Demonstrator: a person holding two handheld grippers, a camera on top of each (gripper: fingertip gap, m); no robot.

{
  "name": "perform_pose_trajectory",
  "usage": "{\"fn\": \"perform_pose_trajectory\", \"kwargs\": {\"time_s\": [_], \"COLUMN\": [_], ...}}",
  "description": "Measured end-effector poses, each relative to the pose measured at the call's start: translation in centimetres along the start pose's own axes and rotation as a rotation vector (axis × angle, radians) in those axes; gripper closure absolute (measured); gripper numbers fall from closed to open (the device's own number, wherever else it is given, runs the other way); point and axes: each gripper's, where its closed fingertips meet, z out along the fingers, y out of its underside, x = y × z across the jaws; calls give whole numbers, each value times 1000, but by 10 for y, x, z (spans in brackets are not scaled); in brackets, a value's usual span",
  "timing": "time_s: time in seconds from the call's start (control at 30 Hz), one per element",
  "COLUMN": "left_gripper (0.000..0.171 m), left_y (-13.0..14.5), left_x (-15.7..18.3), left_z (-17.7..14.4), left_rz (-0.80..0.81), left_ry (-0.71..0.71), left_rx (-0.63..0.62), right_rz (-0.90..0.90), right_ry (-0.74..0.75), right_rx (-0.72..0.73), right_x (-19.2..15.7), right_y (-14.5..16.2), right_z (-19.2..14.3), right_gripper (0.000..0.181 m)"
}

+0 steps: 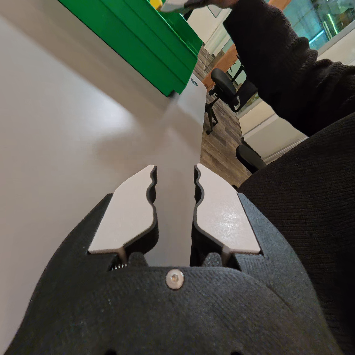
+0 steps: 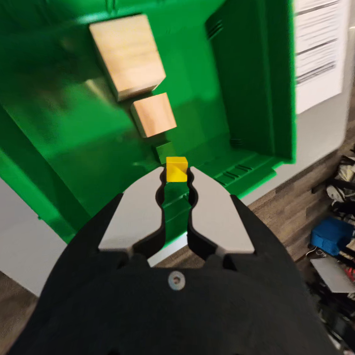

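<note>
My right gripper (image 2: 176,169) is shut on a small yellow cube (image 2: 176,169), held at the fingertips above the inside of a green bin (image 2: 249,96). In the bin lie a large pale wooden block (image 2: 127,55), a smaller wooden cube (image 2: 154,115) and a small green cube (image 2: 166,152) just beyond the yellow one. My left gripper (image 1: 175,171) is open and empty, low over the white table (image 1: 57,115), well short of the green bin (image 1: 146,44). The right gripper's finger (image 1: 172,5) with the yellow cube (image 1: 155,2) shows at that view's top edge.
A person's dark sleeve (image 1: 278,63) reaches over the table toward the bin. A printed sheet (image 2: 318,53) lies on the table right of the bin. Beyond the table edge are wood flooring, a black office chair (image 1: 226,90), a blue object (image 2: 330,238) and clutter.
</note>
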Motion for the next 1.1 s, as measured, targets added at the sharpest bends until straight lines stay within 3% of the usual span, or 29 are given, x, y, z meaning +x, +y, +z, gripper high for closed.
{"fn": "perform_pose_trajectory", "kwargs": {"time_s": [0.2, 0.57, 1.1], "left_gripper": [134, 134, 136], "left_y": [1, 11, 11], "left_x": [-7, -8, -12], "left_z": [-8, -9, -10], "left_rz": [48, 36, 16], "left_ry": [-92, -103, -105], "left_rx": [-5, -16, -13], "right_rz": [-233, -390, -427], "right_ry": [-129, -190, -193], "right_rx": [-289, -439, -481], "right_x": [-5, -6, -8], "right_y": [33, 38, 43], "right_z": [32, 58, 65], "right_gripper": [160, 160, 159]}}
